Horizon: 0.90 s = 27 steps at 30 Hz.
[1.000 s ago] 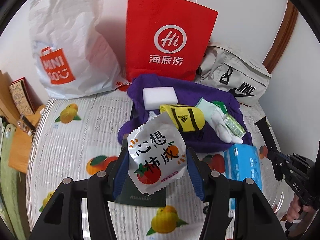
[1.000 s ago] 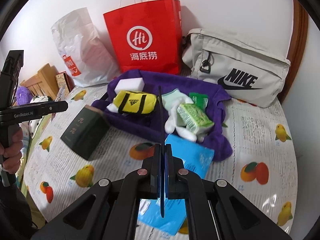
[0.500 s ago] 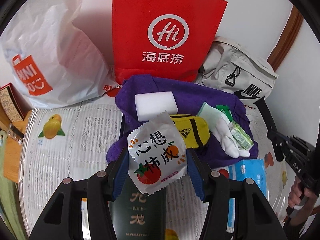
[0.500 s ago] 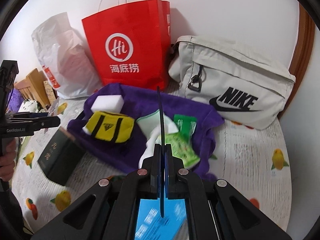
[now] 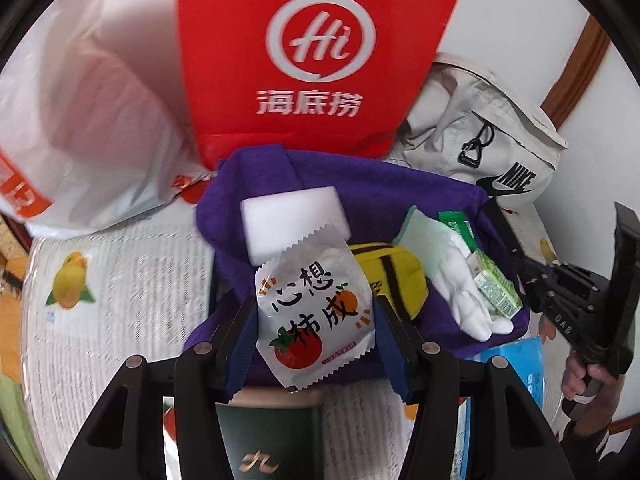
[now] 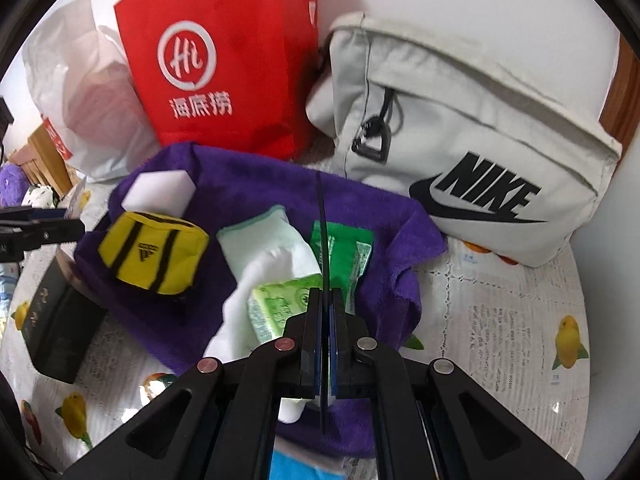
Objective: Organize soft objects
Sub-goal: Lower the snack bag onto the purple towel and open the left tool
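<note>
Blue-padded jaws of the left gripper (image 5: 315, 332) are clamped on a white snack packet (image 5: 316, 312) printed with a tomato and an orange, held upright above the near edge of a purple towel (image 5: 400, 192). Directly below the packet, a dark green box (image 5: 264, 440) is seen lying on the counter, its far end just beside the towel's near edge. In the right wrist view, the right gripper (image 6: 325, 292) is seen with its jaws pressed together on a thin dark strip (image 6: 320, 216) that stands out ahead of them, above the towel's near part.

On the towel are laid a yellow pouch (image 6: 154, 254) with black stripes, a white sponge block (image 6: 160, 190) behind it, a white glove (image 6: 264, 256) with a pale green cuff, a light green tissue pack (image 6: 280, 306) resting on the glove, and a dark green sachet (image 6: 348, 254) beside it. Little bare towel is left between them. A blue packet (image 5: 524, 364) lies just off the towel's near right corner.

Open counter (image 6: 500, 320), covered in a white cloth printed with fruit, is left to the right of the towel and to its left. Along the far edge, against a white wall, are stood a white plastic bag (image 5: 88, 120), a red paper bag (image 5: 316, 56) and a grey Nike bag (image 6: 460, 152), the red one touching the towel's far edge. Wooden trim (image 5: 580, 64) is seen at the right.
</note>
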Each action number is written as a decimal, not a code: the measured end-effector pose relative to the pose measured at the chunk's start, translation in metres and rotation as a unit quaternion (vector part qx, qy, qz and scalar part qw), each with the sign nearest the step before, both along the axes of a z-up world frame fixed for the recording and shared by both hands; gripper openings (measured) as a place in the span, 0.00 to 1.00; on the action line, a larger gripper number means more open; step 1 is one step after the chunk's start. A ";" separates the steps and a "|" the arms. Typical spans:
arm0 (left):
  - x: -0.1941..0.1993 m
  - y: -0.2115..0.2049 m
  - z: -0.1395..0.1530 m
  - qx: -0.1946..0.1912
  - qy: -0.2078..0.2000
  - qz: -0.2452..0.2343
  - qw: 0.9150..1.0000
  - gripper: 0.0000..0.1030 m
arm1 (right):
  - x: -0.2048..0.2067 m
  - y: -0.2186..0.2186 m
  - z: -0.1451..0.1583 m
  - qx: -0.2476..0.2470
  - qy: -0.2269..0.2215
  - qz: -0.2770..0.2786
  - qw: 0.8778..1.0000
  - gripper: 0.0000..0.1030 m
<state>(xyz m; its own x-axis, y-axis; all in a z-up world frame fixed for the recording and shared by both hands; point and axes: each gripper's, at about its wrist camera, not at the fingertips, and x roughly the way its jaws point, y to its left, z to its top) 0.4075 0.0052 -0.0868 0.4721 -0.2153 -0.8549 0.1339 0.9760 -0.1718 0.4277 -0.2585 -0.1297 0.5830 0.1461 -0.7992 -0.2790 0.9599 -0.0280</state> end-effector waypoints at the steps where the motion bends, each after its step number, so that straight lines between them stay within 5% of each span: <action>1: 0.005 -0.004 -0.001 0.000 -0.001 -0.007 1.000 0.53 | 0.002 0.000 -0.003 -0.001 0.004 0.000 1.000 0.03; 14: 0.059 -0.031 -0.022 0.010 0.019 -0.011 1.000 0.53 | 0.009 0.001 -0.019 0.009 0.029 0.007 0.999 0.06; 17: 0.063 -0.035 -0.025 -0.001 0.022 -0.019 1.000 0.60 | 0.005 -0.002 -0.016 0.014 0.028 0.003 0.999 0.20; 19: 0.066 -0.032 -0.030 -0.031 0.041 -0.015 0.999 0.73 | 0.000 -0.004 -0.012 0.015 0.022 -0.001 1.000 0.30; 27: 0.055 -0.027 -0.021 0.000 0.041 0.004 0.999 0.76 | -0.016 -0.004 -0.002 0.020 0.014 0.005 1.000 0.31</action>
